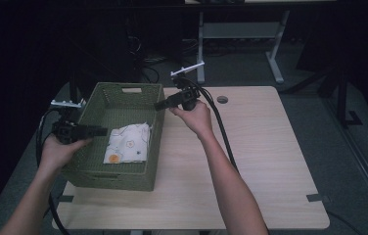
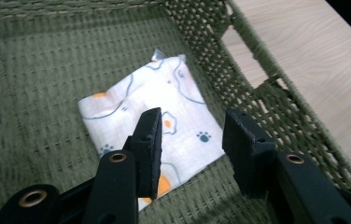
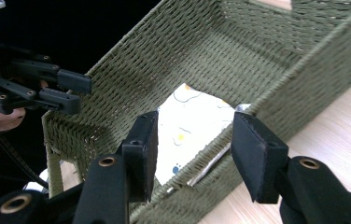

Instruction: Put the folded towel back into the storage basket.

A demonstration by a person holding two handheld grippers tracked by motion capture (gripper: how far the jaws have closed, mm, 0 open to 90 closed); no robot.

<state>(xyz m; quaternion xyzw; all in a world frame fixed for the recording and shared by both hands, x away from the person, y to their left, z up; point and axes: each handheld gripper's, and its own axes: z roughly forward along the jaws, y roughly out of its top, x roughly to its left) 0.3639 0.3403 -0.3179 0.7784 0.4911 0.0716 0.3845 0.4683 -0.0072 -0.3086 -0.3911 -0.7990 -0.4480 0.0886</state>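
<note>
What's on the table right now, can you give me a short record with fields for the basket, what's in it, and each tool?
basket: green woven basket, on the left part of the wooden table
contents: folded white printed cloth, flat on the basket floor
left tool: over the basket's left rim, jaws open, nothing between them
right tool: above the basket's right rim, jaws open, holding nothing

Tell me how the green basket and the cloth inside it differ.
The basket is olive green, stiff and woven, with upright walls and handle cut-outs; the cloth is white with orange and blue prints, soft and folded flat. The basket rests on the table; the cloth lies on the basket's floor. Both are roughly rectangular.
</note>
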